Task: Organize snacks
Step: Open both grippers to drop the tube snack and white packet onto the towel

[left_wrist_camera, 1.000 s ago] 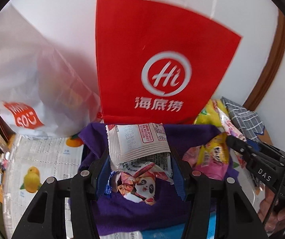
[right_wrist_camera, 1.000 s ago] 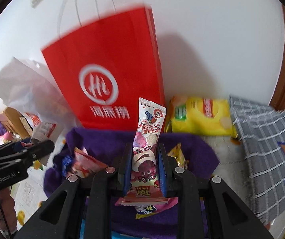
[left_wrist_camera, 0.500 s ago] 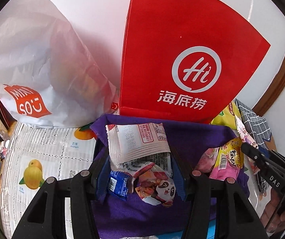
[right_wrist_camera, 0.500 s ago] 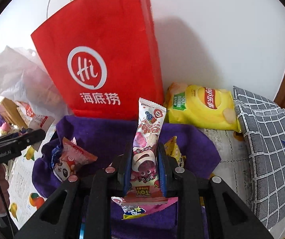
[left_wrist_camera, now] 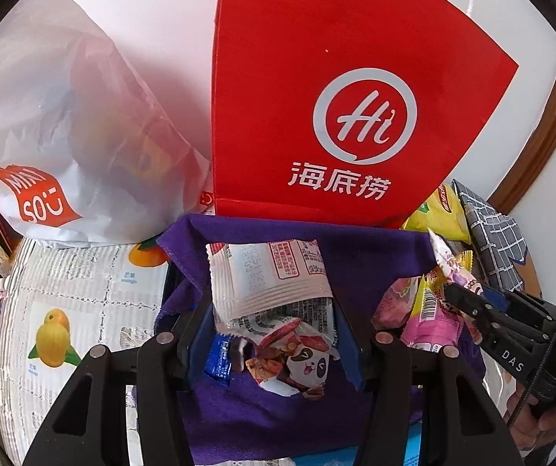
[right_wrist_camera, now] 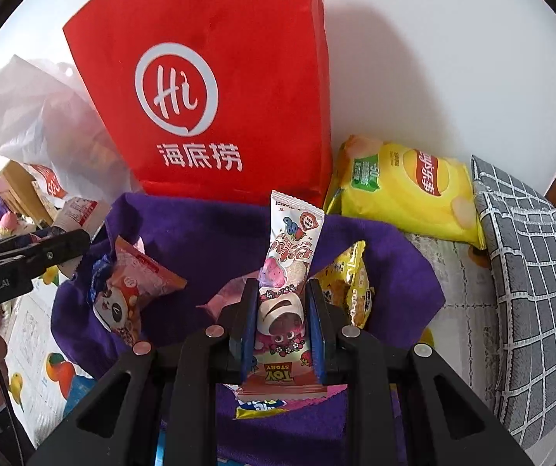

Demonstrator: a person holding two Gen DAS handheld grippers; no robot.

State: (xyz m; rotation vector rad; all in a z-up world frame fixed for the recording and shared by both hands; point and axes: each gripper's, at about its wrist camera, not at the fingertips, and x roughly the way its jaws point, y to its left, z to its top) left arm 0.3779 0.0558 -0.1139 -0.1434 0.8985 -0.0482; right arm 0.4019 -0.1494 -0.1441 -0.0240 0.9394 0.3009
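1. Right wrist view: your right hand-held gripper [right_wrist_camera: 281,326] is closed tight on a long, narrow white-and-pink plastic snack packet printed with a strawberry bear [right_wrist_camera: 289,272]. The pads pinch its lower half, and the crimped top end stands clear above them.
2. That packet's long axis runs straight out along the fingers, pointing up and away toward the upright red paper carrier bag with a white round logo [right_wrist_camera: 215,89] against the wall.
3. Directly beneath the held packet lies the crumpled purple cloth bin [right_wrist_camera: 208,240]. Loose packets sit inside it: a pink panda-print packet [right_wrist_camera: 130,295] to the left and a yellow foil packet [right_wrist_camera: 351,291] just right of the fingers.
4. Left wrist view: your left hand-held gripper [left_wrist_camera: 274,334] stands about half open, its pads bearing on a flat white sachet with red label print [left_wrist_camera: 266,275]. The sachet's free end also points toward the red bag, with the purple bin below it.
5. Judgement: both held items hang over the bin, so the coming move turns on the drop straight down, not on any reach sideways. Neither hand is plainly nearer.
6. Risk, as judged: the tall packet may tip against the bin wall on release.
7. A yellow crisp bag [right_wrist_camera: 406,190] lies outside the bin on the tabletop, on the right hand's side.
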